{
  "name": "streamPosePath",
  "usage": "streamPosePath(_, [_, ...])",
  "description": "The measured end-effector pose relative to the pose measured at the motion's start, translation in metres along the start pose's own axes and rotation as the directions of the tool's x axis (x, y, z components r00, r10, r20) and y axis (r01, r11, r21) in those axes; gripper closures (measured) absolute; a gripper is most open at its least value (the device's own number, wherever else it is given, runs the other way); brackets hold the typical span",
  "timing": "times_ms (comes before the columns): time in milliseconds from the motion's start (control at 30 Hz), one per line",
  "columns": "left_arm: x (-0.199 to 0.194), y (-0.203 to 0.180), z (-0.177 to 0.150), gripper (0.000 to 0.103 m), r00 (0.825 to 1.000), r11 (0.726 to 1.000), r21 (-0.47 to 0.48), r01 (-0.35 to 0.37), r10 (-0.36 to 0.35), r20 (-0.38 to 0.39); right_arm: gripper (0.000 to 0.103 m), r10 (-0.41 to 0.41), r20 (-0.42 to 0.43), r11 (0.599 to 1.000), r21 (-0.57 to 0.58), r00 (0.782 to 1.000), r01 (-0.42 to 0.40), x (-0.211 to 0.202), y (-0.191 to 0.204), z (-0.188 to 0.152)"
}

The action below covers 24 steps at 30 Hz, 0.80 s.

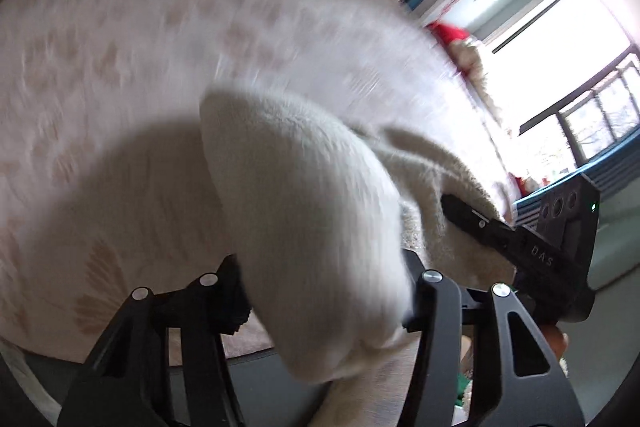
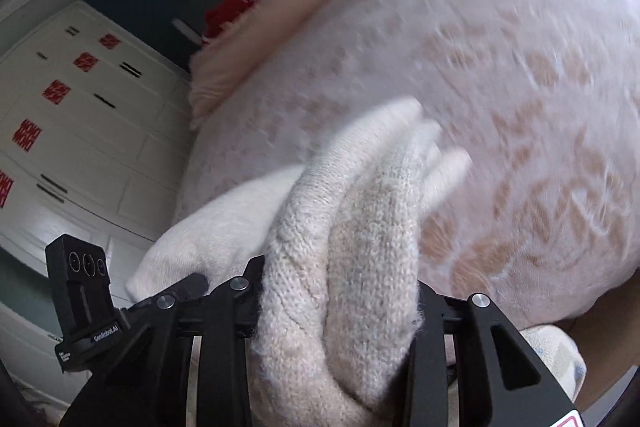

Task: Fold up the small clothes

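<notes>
Both tongs, left and right, clench the cream knit garment bunched between them.

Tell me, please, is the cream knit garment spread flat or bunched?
Bunched: the cream knit garment hangs in thick folds above the patterned bedspread.

Left tool apparently clamping cream knit.

I see a cream knit, a bedspread white with tan flowers, black claws, and red squares at nine o'clock on a white wardrobe.
</notes>
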State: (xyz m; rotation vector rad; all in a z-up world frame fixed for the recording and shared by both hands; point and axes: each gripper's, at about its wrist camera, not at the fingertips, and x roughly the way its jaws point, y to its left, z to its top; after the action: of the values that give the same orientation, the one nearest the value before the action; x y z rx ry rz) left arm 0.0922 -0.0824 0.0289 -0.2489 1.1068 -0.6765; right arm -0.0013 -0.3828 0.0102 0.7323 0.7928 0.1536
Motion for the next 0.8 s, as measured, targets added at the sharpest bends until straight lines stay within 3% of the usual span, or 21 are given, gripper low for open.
streamPosePath(100, [-0.055, -0.013, 0.019, 0.051, 0.995, 0.998, 0.053, 0.041, -0.045, 0.089, 0.07, 0.048, 0.084, 0.995, -0.094, 0.995, -0.04, -0.038, 0.048, 0.013])
streamPosePath(200, [-0.111, -0.027, 0.036, 0.051, 0.976, 0.99, 0.136, 0.041, -0.069, 0.206, 0.07, 0.107, 0.173, 0.976, -0.203, 0.979, -0.071, -0.066, 0.101, 0.032])
streamPosePath(367, [-0.193, -0.019, 0.056, 0.047, 0.915, 0.977, 0.213, 0.01, -0.095, 0.393, 0.069, 0.253, 0.253, 0.92, -0.361, 0.934, -0.151, -0.073, 0.182, 0.047])
streamPosePath(433, [-0.206, 0.001, 0.06, 0.045, 0.903, 0.975, 0.219, -0.032, -0.065, 0.424, 0.068, 0.278, 0.251, 0.91, -0.378, 0.927, -0.17, -0.055, 0.197, 0.047])
streamPosePath(533, [-0.199, 0.039, 0.057, 0.043, 0.91, 0.973, 0.211, -0.087, -0.008, 0.415, 0.066, 0.261, 0.195, 0.916, -0.358, 0.945, -0.179, 0.006, 0.2, 0.043])
streamPosePath(600, [-0.164, 0.084, 0.061, 0.042, 0.928, 0.977, 0.177, -0.122, 0.049, 0.37, 0.063, 0.217, 0.12, 0.933, -0.317, 0.969, -0.17, 0.063, 0.185, 0.03])
streamPosePath(667, [-0.122, 0.134, 0.054, 0.039, 0.95, 0.982, 0.105, -0.159, 0.122, 0.289, 0.059, 0.14, -0.018, 0.963, -0.232, 0.99, -0.14, 0.137, 0.152, 0.005])
streamPosePath(733, [-0.079, 0.181, 0.039, 0.038, 0.962, 0.979, 0.032, -0.203, 0.193, 0.193, 0.059, 0.01, -0.16, 0.988, -0.154, 0.987, -0.035, 0.196, 0.117, -0.022])
streamPosePath(800, [-0.038, 0.225, 0.011, 0.04, 0.95, 0.952, -0.05, -0.303, 0.306, 0.066, 0.06, -0.119, -0.228, 0.986, -0.14, 0.966, 0.088, 0.221, 0.091, -0.047])
